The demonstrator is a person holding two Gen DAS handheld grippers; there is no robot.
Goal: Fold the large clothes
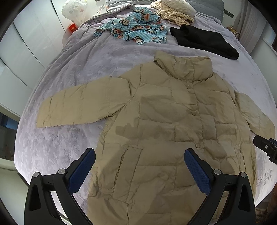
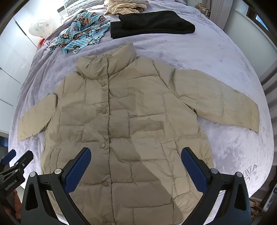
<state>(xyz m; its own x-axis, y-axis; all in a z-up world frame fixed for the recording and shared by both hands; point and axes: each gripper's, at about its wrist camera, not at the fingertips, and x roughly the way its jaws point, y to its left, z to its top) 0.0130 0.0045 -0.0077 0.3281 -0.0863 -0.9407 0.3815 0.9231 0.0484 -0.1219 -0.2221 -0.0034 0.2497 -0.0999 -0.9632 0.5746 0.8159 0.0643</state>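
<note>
Jacket (image 2: 121, 121) x1 flat, 2 sleeves out; 3 other garments behind

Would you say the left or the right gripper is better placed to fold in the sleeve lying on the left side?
Probably left: the left gripper, open, hangs over the jacket on the side nearer that sleeve.

A lavender plush bedspread (image 1: 107, 57) is covering the whole bed, with pale lettering showing at its near right corner. Toward the far end, a crumpled blue striped cloth printed with cartoon monkeys (image 1: 136, 29) is lying just beside a folded black garment (image 1: 204, 41). Behind them a cream striped heap (image 1: 174, 12) is sitting against grey quilted pillows (image 2: 72, 7). Off the bed's left edge, a white plastic bag (image 1: 74, 10) is resting above something red (image 1: 72, 28), in front of white wardrobe doors (image 1: 29, 45).
</note>
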